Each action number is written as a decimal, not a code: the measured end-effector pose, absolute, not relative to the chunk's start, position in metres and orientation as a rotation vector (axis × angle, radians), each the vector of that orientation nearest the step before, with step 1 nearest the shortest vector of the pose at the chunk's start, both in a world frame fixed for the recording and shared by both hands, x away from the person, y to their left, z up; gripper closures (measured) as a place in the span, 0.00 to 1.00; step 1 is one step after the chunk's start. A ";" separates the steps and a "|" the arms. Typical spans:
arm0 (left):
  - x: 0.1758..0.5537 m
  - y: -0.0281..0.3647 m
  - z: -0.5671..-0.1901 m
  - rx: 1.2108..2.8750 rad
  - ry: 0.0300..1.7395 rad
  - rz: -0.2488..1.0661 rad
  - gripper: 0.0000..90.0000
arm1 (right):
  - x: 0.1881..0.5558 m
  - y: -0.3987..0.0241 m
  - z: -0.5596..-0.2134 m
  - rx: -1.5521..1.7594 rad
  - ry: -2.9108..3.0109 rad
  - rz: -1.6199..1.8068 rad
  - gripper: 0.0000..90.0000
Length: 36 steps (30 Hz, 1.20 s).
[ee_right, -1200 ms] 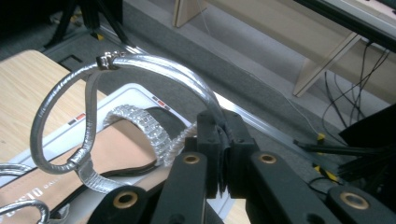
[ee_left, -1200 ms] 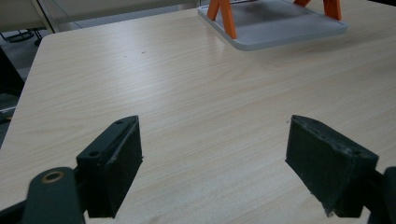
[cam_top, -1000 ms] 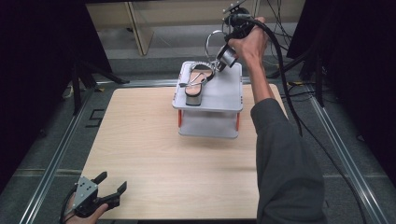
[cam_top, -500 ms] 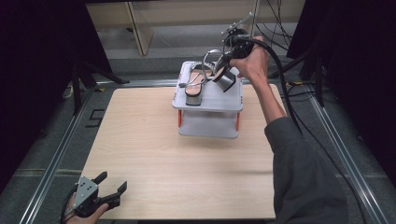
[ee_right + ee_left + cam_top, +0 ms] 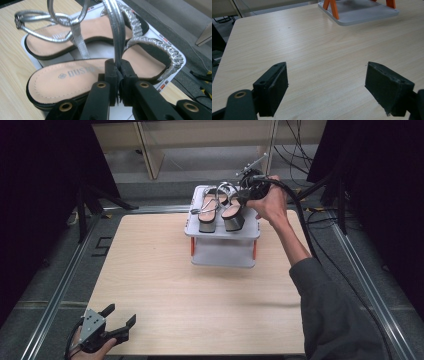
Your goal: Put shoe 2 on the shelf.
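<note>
we see the right gripper (image 5: 243, 196) held out far over the table, arm stretched long, sleeve to the forearm, hand wrapped around its body, jaws pinched nearly together on a thin strap. the left gripper (image 5: 119, 320) rests low at the near edge, jaws spread wide, nothing between them.

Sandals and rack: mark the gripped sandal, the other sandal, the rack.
gripped sandal (image 5: 75, 80), right gripper view, insole
other sandal (image 5: 207, 217), high view, heel end
rack (image 5: 222, 254), high view, front wall
</note>
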<state>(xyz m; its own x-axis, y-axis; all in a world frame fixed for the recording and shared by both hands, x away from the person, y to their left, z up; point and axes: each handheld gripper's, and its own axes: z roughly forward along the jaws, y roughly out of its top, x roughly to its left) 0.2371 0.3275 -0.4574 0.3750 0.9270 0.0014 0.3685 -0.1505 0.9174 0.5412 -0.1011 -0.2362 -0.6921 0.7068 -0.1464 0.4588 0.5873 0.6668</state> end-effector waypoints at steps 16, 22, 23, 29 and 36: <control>0.237 0.328 -0.457 1.725 1.148 0.764 0.20 | 0.543 -0.099 -0.263 0.916 2.439 0.780 0.96; 0.236 0.328 -0.457 1.718 1.148 0.766 0.20 | 0.542 -0.099 -0.263 0.908 2.425 0.770 0.94; 0.236 0.328 -0.457 1.718 1.148 0.766 0.20 | 0.542 -0.099 -0.263 0.908 2.425 0.770 0.94; 0.237 0.328 -0.457 1.718 1.147 0.763 0.20 | 0.542 -0.101 -0.264 0.919 2.420 0.771 0.90; 0.237 0.327 -0.457 1.721 1.148 0.763 0.20 | 0.529 -0.110 -0.266 0.994 2.390 0.912 0.64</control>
<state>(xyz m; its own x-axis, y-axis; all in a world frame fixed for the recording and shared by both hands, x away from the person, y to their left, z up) 0.2365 0.3274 -0.4568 0.3778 0.9258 0.0106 0.3684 -0.1609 0.9156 0.5292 -0.1102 -0.2664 -0.6697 0.7351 -0.1057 0.4779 0.5355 0.6962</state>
